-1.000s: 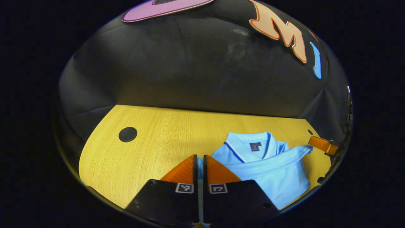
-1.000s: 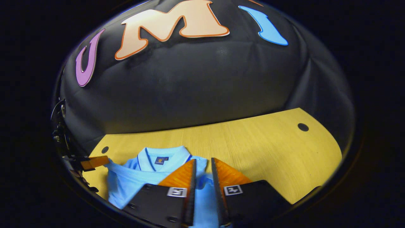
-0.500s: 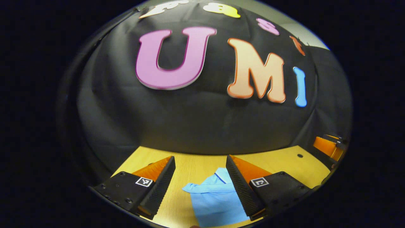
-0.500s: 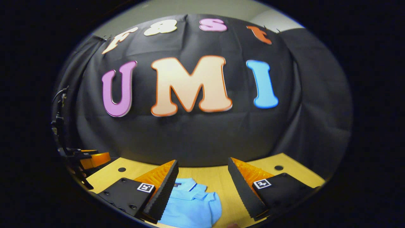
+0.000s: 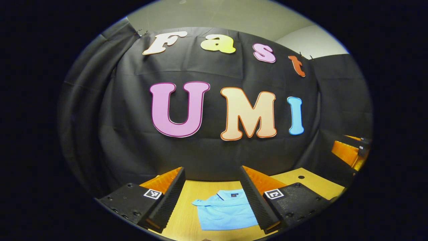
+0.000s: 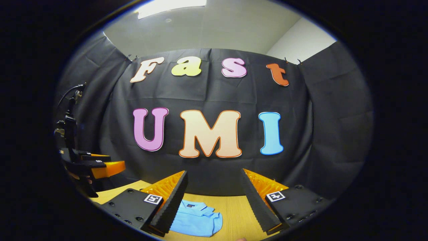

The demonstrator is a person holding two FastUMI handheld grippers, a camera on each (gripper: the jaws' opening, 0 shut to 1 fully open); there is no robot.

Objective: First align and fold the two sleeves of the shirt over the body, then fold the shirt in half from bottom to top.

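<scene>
1. Left hand-held gripper (image 5: pixel 212 201): fingers spread wide, pinching nothing, raised above the counter (image 5: pixel 187 214).
2. Right hand-held gripper (image 6: pixel 214 204): likewise spread wide and empty, also held off the counter.
3. Shirt (image 5: pixel 225 211): folded into a compact rectangle, flat on the counter, ahead of and below the left hand-held gripper, seen between its fingers and partly behind the right-side one.
4. From the right hand-held gripper, shirt (image 6: pixel 197 219) lies ahead, below and toward the left-side finger, which hides part of it.
5. Collar on the far side from both hand-held grippers, folded edge nearest them; long axis hard to judge through the fisheye, the bundle looking roughly as wide as deep.
6. Judgement: sleeves look tucked in and the bottom-to-top fold looks done, so the task appears finished or nearly so; any coming move would be a reach down and forward to tidy.
7. Nearer hand: cannot tell for sure; shirt looks more centred before the left.
8. Left gripper view: most of the shirt, plus the other hand-held gripper at far right.
9. Right gripper view: the other hand-held gripper at far left with its cable, and a ceiling light (image 6: pixel 172 6).
</scene>
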